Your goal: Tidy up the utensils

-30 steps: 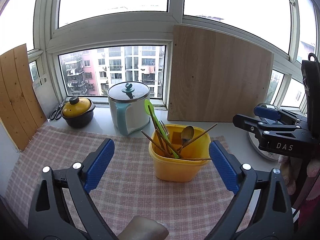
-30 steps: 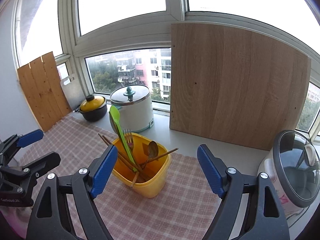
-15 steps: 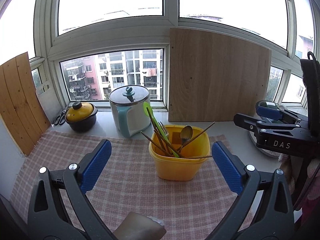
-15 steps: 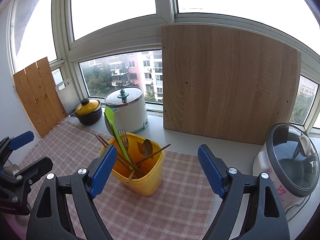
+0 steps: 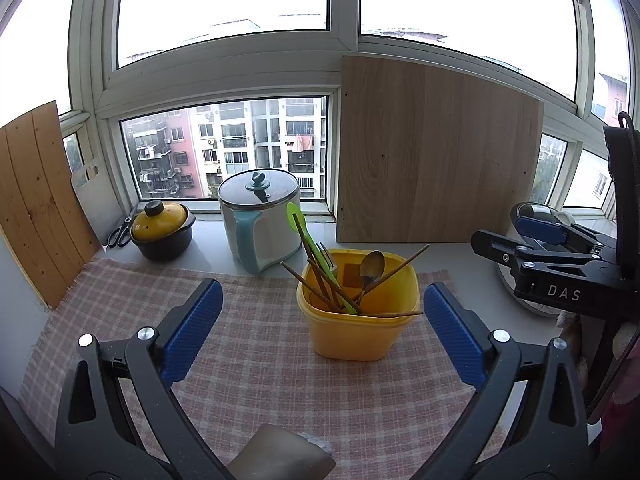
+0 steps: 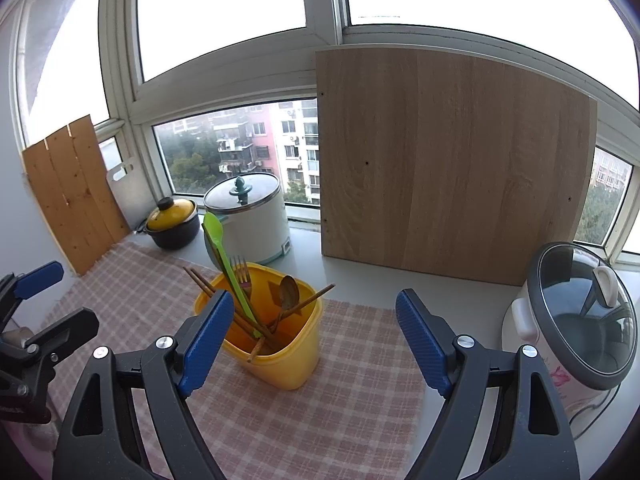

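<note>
The left claw (image 5: 322, 334) was spread wide and held nothing, its blue pads (image 5: 192, 330) hovering over the near part of the pink checked cloth (image 5: 256, 364). The right claw (image 6: 314, 340) was likewise spread wide and empty; its left pad (image 6: 206, 342) overlapped the near left edge of the yellow container (image 6: 280, 356) in the right wrist view, contact not discernible.

The yellow container stood upright on the cloth, mid-table, between the two claws. Inside it, leaning loosely: a green spatula (image 5: 306, 240) tilted to the far left, a fork (image 5: 327, 258), a metal spoon (image 5: 371, 266) and several wooden chopsticks (image 5: 400, 266) splayed to both sides. One chopstick lay almost flat across the container's near rim.

Right of the cloth, a rice cooker (image 6: 576, 320) with a glass lid stood on the bare table (image 6: 360, 276).

Farther back, by the window: a white pot with a teal handle (image 5: 260, 224) just behind the container, a black pot with a yellow lid (image 5: 162, 230) to its left, scissors (image 5: 120, 234) beside that. A large wooden board (image 5: 432, 156) leaned against the window at far right; a slatted wooden panel (image 5: 36, 200) leaned at far left.
</note>
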